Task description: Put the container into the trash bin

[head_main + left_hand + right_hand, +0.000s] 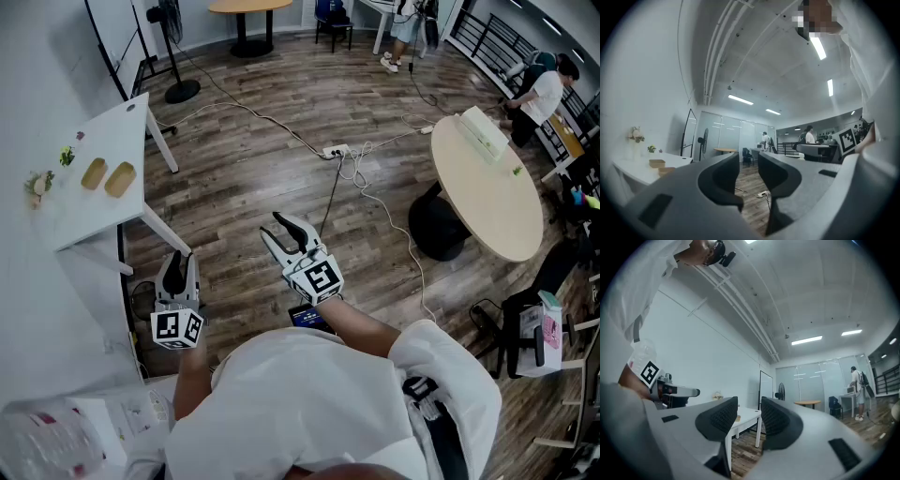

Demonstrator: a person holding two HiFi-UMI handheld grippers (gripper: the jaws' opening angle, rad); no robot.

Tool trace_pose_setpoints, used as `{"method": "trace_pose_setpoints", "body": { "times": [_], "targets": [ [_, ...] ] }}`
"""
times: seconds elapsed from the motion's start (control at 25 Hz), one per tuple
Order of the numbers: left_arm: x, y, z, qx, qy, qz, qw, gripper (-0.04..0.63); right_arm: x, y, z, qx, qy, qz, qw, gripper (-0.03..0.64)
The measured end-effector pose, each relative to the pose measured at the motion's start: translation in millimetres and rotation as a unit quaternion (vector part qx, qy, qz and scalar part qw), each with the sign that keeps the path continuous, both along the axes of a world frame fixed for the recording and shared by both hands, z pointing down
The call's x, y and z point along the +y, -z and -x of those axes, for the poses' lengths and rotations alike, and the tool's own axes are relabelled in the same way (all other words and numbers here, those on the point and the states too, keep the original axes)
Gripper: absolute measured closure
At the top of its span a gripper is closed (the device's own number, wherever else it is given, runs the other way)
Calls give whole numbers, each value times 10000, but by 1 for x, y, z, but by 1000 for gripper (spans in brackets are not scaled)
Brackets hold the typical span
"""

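Nothing of the job is done as far as I can see. Two shallow tan containers [106, 176] sit side by side around the middle of the white counter [105, 129], well in from its near edge, and neither is touched. I can't say which of the two is meant. I also can't pick out a trash bin with any certainty. The dark rounded thing [437, 225] on the floor under the near edge of the round counter [497, 202] may be it, but that's my guess. So the whole run is left: reach the white counter, take a container, carry it to the bin and drop it in.

My left tool [180, 265] is held out level beside the near corner of the white counter, clear of it. Its jaws stand partly apart, and through the gap I see only floor and a cable. My right tool [272, 227] points out over the open floor, tipped a little upward. Its jaws are spread wide with nothing between them but the far view of the white counter's corner. Both are empty
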State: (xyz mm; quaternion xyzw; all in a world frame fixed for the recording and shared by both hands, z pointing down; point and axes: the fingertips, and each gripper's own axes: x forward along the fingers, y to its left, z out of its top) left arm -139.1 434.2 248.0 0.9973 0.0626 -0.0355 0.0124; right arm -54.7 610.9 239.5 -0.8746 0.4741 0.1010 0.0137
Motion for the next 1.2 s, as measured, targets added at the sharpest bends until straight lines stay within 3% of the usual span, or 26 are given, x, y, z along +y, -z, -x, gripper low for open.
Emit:
{"method": "trace_pose_setpoints", "body": {
  "times": [0.76, 1.2],
  "targets": [
    [57, -4, -29, -51, -364, 110, 9993, 476, 51, 4, -22, -132, -74, -271, 9995, 443],
    [106, -17, -52, -230, -348, 99, 9991, 476, 96, -17, -36, -361, -93, -164, 9992, 445]
  ]
}}
